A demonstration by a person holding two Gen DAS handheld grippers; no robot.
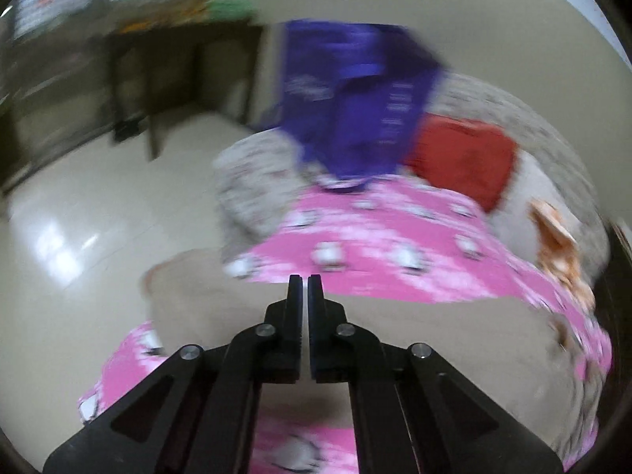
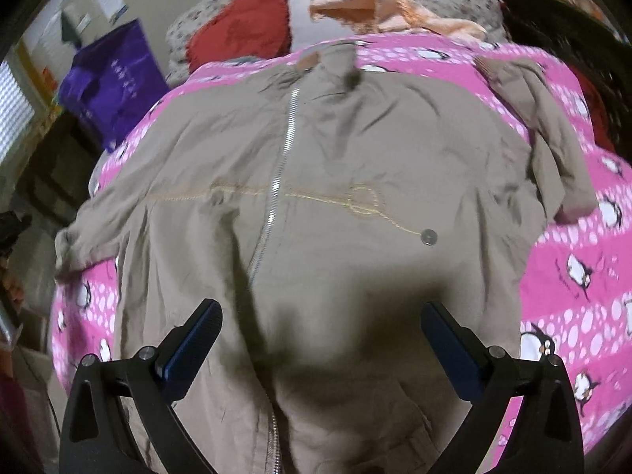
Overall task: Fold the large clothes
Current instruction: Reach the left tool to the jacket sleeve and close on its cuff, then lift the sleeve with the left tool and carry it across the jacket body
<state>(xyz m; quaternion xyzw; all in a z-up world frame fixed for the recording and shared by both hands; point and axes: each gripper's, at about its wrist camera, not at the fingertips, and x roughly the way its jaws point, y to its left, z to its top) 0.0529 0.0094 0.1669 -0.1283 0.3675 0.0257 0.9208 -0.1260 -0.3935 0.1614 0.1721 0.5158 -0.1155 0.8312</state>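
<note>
We see a tan jacket [image 2: 335,197] spread front-up on a pink penguin-print bedspread [image 2: 572,260], zipper [image 2: 276,181] running up its middle toward the collar at the far end. One sleeve [image 2: 549,134] lies bunched on the right side in the right wrist view; the other sleeve trails off the bed edge at left, its end hard to read. The jacket's near hem is cut off by the frame bottom.

The right gripper [image 2: 322,314] hangs above the jacket's lower front, fingers spread wide, nothing between them; its shadow falls on the cloth. We cannot tell whether the tips touch the fabric.

The left wrist view is heavily motion-blurred. The left gripper [image 1: 304,282] has its fingers pressed together with only a thin slit showing; we see no cloth pinched between them. Below it a tan patch of the jacket [image 1: 245,308] shows, edges smeared.

Beyond the bedspread: a red pillow [image 2: 245,27], a peach cloth [image 2: 379,8], a floral grey blanket [image 1: 252,181], a purple bag [image 2: 114,75]. Print on the bag is unreadable. A dark table [image 1: 170,75] stands on the floor, blurred.
</note>
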